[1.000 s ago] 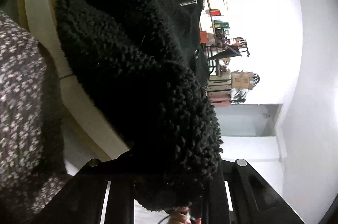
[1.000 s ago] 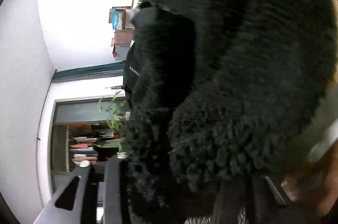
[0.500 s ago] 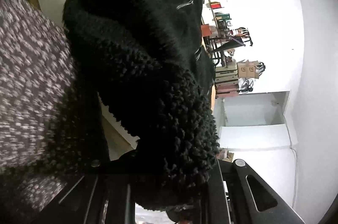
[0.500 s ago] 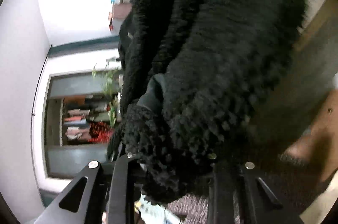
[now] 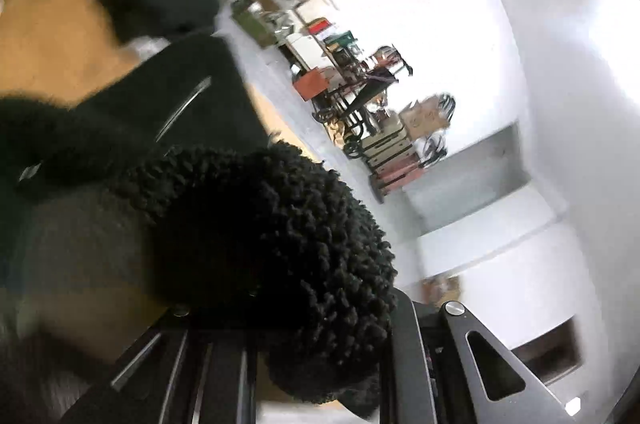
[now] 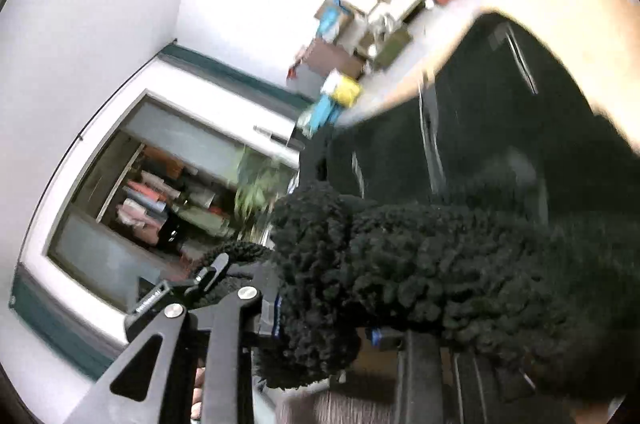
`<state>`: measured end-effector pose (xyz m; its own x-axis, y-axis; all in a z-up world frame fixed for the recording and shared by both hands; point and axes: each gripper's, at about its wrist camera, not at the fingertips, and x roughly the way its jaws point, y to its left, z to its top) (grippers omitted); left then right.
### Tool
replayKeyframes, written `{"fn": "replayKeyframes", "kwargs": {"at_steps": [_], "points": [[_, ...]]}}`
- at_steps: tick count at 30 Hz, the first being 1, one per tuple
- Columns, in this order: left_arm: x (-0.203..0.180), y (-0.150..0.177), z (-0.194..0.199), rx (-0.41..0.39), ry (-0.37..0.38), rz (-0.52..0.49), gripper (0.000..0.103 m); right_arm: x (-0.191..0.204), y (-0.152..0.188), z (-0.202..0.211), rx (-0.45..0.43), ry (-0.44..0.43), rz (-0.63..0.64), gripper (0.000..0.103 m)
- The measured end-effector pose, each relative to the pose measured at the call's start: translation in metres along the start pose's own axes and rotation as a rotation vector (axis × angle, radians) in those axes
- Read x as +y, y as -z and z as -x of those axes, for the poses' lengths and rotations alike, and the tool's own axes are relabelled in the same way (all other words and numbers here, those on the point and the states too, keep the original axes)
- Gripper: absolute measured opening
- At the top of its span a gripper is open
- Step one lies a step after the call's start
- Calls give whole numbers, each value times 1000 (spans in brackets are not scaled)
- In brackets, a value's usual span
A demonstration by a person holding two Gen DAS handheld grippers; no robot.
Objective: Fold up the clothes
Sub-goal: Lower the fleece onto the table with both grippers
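A black fleece jacket point(image 5: 260, 232) fills the lower left wrist view, and its curly pile bunches between the fingers of my left gripper point(image 5: 304, 336), which is shut on it. Its smooth part with silver zippers point(image 5: 188, 103) stretches back over the wooden table point(image 5: 48, 35). In the right wrist view the same jacket point(image 6: 440, 264) is bunched between the fingers of my right gripper point(image 6: 320, 336). The pads still press on the fleece while the jaws are opening slightly. The zippered panel point(image 6: 500, 123) hangs stretched toward the table point(image 6: 580, 11).
Another dark garment point(image 5: 160, 3) lies farther back on the table. Cluttered shelves and boxes point(image 5: 352, 95) stand along the white wall behind. A glass-fronted cabinet point(image 6: 160, 191) and a plant point(image 6: 256, 183) show at left in the right wrist view.
Both grippers have risen and rolled, lifting the jacket off the table so that it stretches out. The grey speckled fabric has left the left wrist view, and more of the room shows.
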<state>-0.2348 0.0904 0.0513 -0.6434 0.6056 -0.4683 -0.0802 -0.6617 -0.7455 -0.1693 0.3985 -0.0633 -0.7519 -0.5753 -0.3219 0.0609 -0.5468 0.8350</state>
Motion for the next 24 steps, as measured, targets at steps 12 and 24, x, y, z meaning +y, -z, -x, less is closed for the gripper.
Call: {"fn": "replayKeyframes", "kwargs": {"at_steps": [12, 24], "points": [[47, -105, -240, 118, -214, -55, 17, -97, -182, -176, -6, 318, 20, 35], [133, -94, -306, -27, -147, 7, 20, -179, -201, -253, 79, 297, -8, 38]]}}
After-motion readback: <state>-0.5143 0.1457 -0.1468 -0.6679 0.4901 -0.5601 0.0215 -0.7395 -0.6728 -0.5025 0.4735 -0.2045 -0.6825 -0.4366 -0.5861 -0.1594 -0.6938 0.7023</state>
